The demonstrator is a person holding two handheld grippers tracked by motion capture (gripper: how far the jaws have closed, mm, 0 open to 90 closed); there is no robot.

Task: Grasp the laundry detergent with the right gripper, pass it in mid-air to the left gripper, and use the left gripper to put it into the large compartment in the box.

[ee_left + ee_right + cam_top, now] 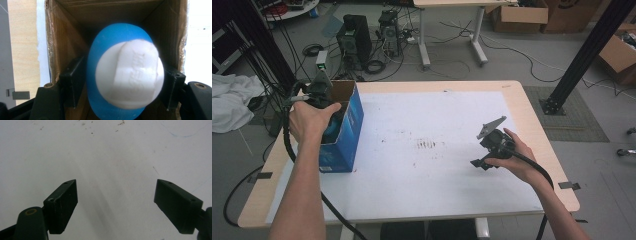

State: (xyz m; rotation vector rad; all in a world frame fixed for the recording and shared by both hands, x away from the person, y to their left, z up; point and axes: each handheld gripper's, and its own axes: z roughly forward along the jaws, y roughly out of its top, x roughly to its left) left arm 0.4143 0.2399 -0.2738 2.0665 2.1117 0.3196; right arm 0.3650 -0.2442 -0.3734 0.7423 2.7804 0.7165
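Fingers, left (pixel 117 87): we see our two black pads flanking a blue bottle (pixel 100 75) with a white cap (pixel 130 75); whether they press on it or have let go we cannot tell
Fingers, right (pixel 116 205): spread wide over bare white sheet; nothing between them
Bottle: sits inside the open blue carton (pixel 344 132), cap toward us; brown cardboard walls around it
Carton: stands at the left edge of the surface (pixel 517 100); our left gripper (pixel 319 92) hangs above its mouth
Right gripper (pixel 492 145): well apart from the carton, near the surface's right side
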